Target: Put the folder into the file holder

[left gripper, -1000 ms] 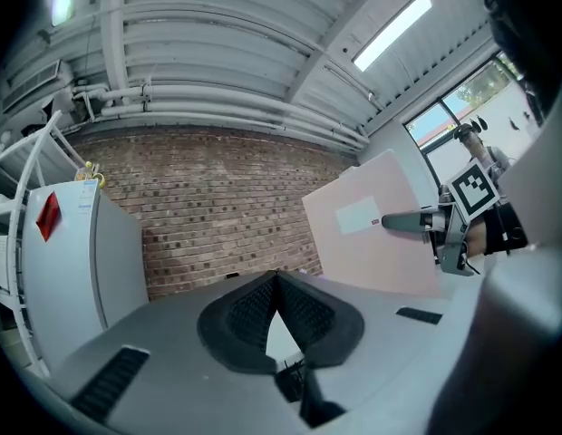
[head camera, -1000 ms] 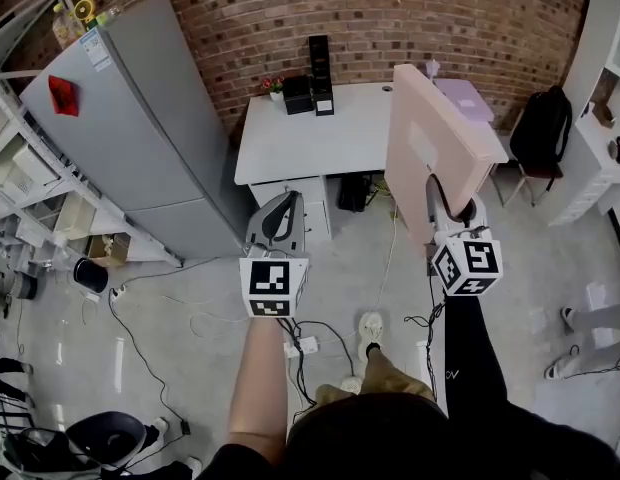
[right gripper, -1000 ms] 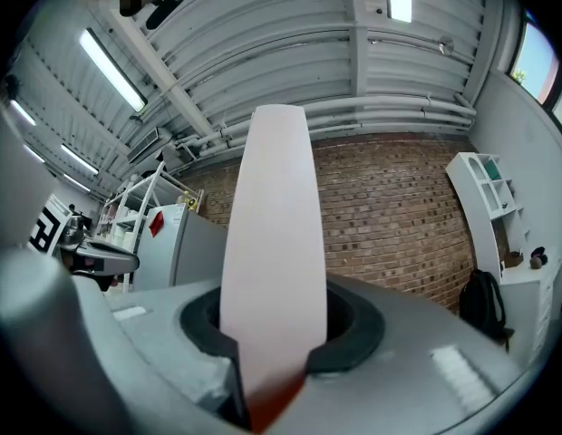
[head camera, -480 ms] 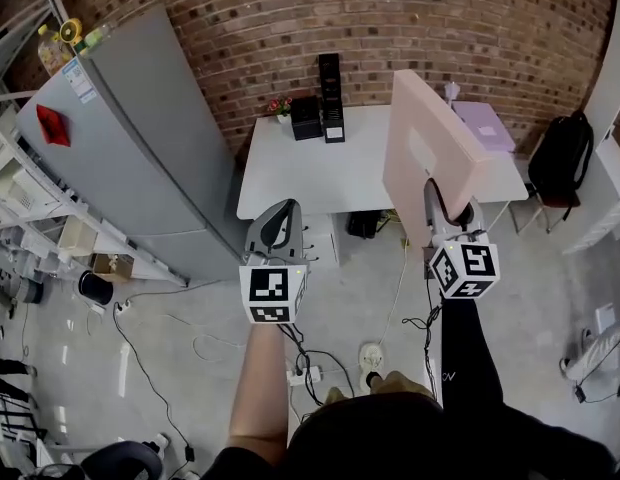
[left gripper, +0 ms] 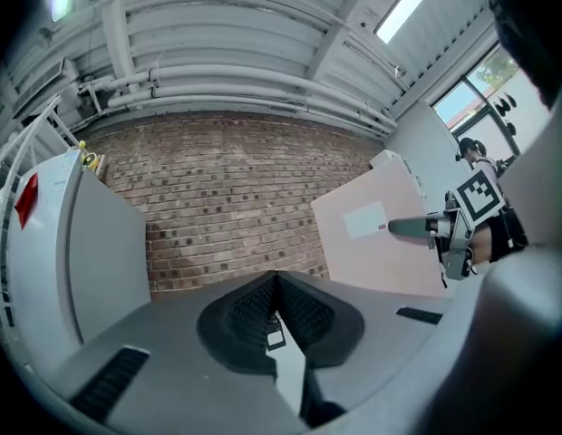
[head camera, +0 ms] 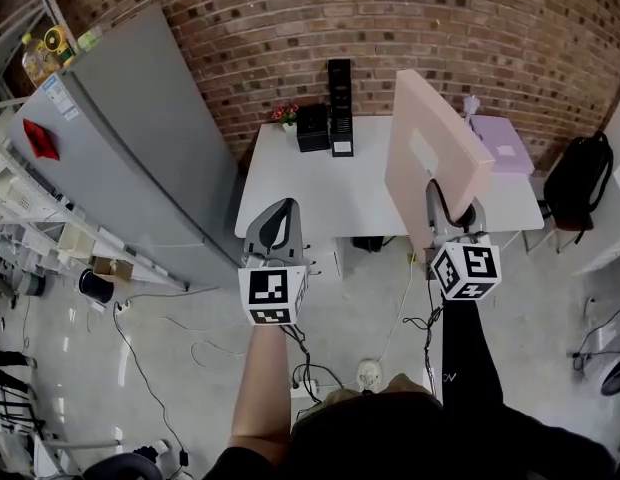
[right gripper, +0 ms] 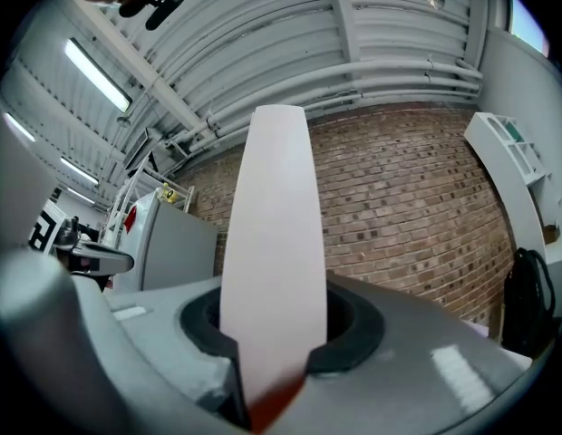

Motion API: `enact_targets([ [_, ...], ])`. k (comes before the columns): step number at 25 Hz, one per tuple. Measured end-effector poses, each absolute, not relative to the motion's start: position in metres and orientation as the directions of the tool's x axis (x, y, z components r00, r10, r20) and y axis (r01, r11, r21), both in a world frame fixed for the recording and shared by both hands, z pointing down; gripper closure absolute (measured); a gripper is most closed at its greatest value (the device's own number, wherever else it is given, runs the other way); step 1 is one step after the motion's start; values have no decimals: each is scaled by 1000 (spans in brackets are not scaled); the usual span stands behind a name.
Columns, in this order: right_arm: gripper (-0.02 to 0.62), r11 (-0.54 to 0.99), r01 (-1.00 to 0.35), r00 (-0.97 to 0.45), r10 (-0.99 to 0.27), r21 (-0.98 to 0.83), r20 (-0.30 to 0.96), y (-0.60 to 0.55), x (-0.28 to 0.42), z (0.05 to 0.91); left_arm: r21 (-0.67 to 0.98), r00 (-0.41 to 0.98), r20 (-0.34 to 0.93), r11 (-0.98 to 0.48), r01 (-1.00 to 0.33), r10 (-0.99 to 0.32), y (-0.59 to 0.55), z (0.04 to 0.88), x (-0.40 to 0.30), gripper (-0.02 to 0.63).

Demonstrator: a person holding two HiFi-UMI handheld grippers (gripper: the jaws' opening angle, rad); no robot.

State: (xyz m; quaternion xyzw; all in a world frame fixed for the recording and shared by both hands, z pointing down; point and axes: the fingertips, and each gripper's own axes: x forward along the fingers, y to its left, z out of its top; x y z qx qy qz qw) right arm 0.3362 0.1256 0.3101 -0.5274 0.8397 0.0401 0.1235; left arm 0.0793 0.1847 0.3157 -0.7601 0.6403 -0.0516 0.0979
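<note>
Jaws on your left gripper (left gripper: 277, 308) are pressed together, empty. Ahead, at the back of the table (head camera: 300, 183), stands the file holder (head camera: 339, 108). Your right gripper (head camera: 448, 213) pinches the folder (head camera: 430, 153) by its lower edge, upright; the holder lies forward and left of it.

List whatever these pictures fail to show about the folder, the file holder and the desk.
- Head view: the file holder is too small, so whether its slots are free cannot be told.
- Head view: the folder hides the part of the desk behind it.
- Right gripper view: the folder, edge-on, blocks the middle, and the file holder is not seen.
- Left gripper view: the white label on the folder has print too small to read.
</note>
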Motion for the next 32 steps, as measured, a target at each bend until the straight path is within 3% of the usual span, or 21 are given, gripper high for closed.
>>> enact_targets([
  [15,459,437,-896,-406,-877,-76,-256,82,327,309,-213,180,-46,-166,-963,-983,141,315,68,598],
  [32,457,295,-952,-267,-931,-82,-247,-62,242,300,-233,382,-31,-365,-901,-924,-42,316,-6,598],
])
